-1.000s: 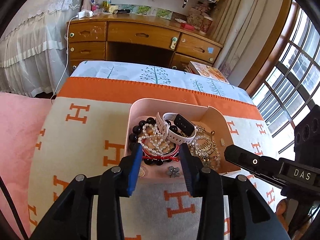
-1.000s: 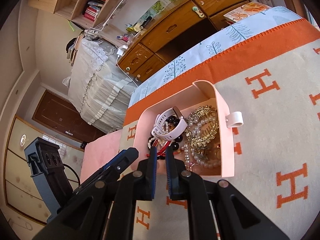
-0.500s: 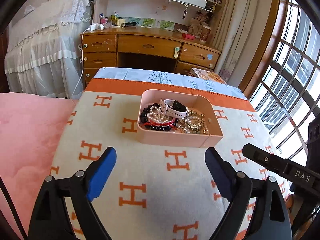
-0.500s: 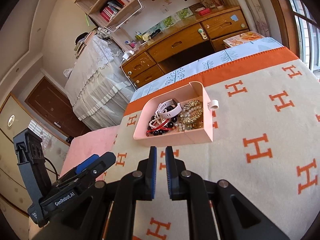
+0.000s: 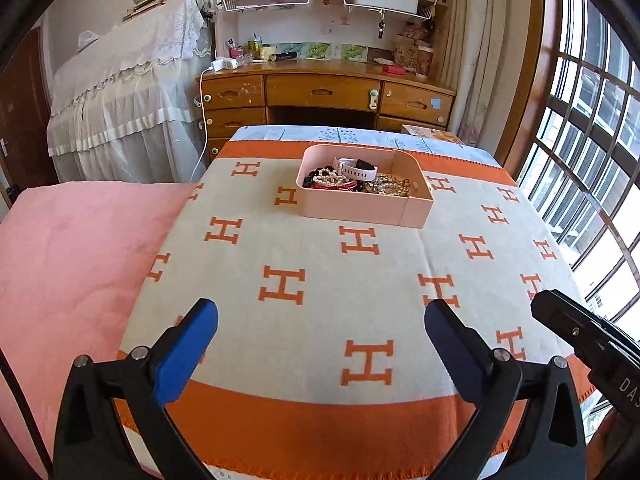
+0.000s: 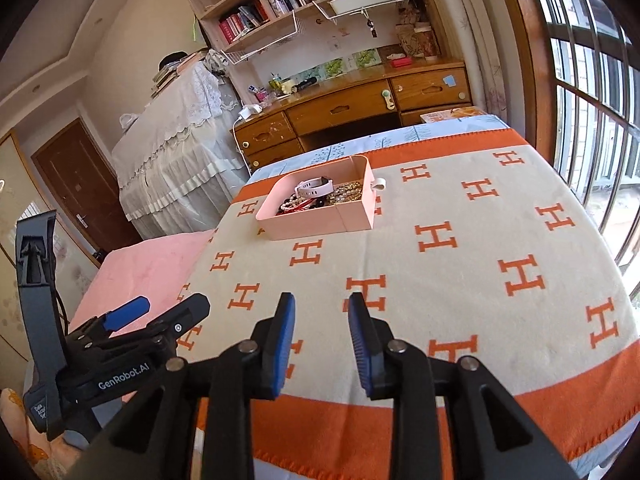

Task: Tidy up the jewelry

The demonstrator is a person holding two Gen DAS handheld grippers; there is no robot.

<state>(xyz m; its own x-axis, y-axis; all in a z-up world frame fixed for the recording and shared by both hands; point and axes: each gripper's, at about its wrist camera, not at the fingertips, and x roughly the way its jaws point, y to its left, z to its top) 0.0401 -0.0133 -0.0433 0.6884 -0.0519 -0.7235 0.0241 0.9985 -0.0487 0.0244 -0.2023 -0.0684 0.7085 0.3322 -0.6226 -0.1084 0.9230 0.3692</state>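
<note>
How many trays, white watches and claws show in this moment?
pink tray: 1
white watch: 1
claws: 2 (left claw, right claw; both opening, nothing between the jaws)
Total: 4
The beads and chains in the tray are too tangled to count.

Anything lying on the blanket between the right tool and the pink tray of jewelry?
Nothing. In the right wrist view, only bare beige blanket with orange H letters lies between the right tool, its jaws opening and empty, and the pink rectangular plastic tray. The left wrist view agrees.

Pink tray (image 5: 362,208) wall hides lower jewelry (image 5: 352,179); tangled pieces too small to separate
</note>
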